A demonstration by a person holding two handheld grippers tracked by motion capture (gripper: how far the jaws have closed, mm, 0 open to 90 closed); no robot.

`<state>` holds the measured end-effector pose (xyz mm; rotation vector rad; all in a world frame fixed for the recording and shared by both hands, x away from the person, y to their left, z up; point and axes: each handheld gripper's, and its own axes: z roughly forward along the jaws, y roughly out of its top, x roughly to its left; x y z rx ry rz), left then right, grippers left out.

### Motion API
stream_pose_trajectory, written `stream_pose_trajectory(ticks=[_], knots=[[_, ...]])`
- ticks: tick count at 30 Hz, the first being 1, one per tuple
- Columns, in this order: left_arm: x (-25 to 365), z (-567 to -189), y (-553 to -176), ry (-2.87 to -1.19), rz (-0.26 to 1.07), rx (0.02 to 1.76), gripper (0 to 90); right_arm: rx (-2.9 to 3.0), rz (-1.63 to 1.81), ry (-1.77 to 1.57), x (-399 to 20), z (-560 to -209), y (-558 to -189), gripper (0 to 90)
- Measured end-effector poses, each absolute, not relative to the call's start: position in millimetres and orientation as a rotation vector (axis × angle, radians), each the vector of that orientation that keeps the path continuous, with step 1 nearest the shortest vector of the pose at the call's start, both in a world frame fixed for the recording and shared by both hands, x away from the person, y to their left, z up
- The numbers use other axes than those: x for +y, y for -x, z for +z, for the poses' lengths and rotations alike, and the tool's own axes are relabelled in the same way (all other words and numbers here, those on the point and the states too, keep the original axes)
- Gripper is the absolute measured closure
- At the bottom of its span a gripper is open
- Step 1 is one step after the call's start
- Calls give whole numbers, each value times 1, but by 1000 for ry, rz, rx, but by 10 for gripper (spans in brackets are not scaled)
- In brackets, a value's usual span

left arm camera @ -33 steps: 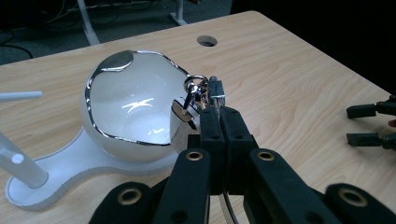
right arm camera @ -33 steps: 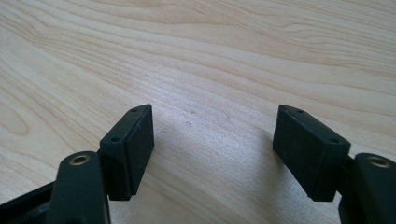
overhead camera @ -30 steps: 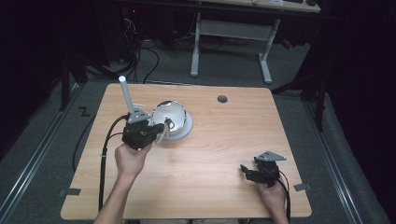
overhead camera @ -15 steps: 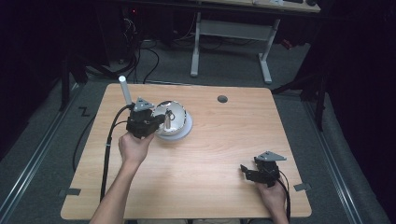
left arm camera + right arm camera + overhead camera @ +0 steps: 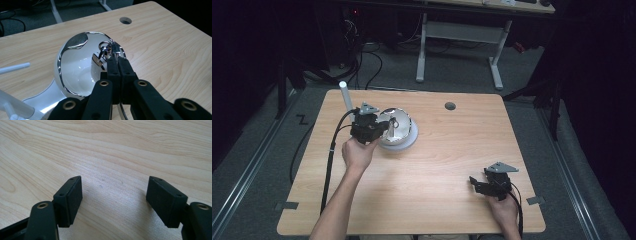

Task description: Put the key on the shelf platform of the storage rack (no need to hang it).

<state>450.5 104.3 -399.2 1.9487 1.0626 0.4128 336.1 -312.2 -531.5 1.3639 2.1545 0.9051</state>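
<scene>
You have one chrome dome lid (image 5: 77, 67) on one white plate (image 5: 409, 145); your left gripper (image 5: 115, 56) pinches its knob (image 5: 105, 48), while the right gripper (image 5: 113, 200) rests spread on the table (image 5: 452, 165).

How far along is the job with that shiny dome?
Early days. Done: the left gripper is at the dome, fingers shut at its top knob. In hand: that grip, though whether it truly pinches I cannot tell. Left, probably lifting: the dome sits on its white base; the right gripper is open over the table.
</scene>
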Motion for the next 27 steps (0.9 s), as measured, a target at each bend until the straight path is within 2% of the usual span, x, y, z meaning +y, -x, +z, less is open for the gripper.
stream_pose_trajectory(ticks=[27], knots=[[93,-429,-482,-1975,444,1113,891,2156,901,-1362,-312,-531,-336,294]])
